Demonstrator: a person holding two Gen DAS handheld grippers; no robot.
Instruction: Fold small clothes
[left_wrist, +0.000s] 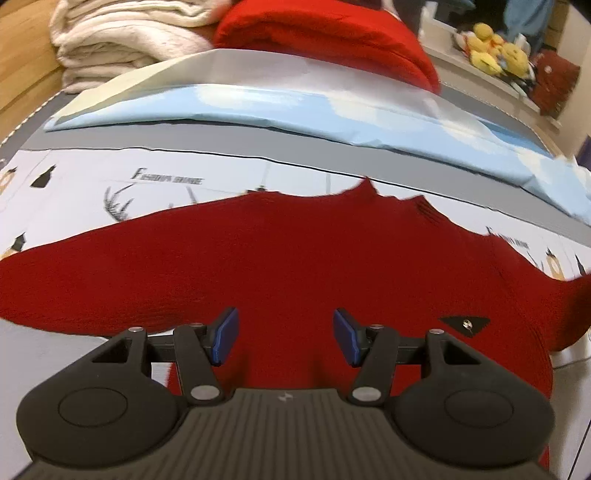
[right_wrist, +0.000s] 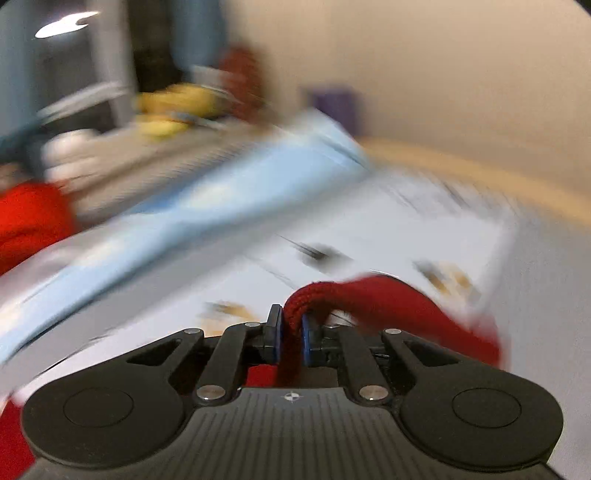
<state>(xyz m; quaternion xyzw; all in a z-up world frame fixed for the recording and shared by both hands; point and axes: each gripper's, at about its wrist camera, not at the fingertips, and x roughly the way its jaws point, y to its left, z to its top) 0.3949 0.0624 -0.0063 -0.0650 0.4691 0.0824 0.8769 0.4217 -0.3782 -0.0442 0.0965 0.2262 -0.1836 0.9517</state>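
Folding a red sweater (left_wrist: 280, 258) on the printed sheet (left_wrist: 155, 184).

Left tool (left_wrist: 285, 336) spread wide, hanging just over the sweater, holding nothing. Right tool (right_wrist: 291, 334) pressed together, pinching a thick red edge of the sweater (right_wrist: 369, 295), lifted off the sheet.

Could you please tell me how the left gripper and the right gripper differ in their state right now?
The left gripper has its jaws apart with nothing between them, over the dark red knit garment; the right gripper is shut on a fold of that garment. The left view is sharp, the right blurred. Both have blue pads.
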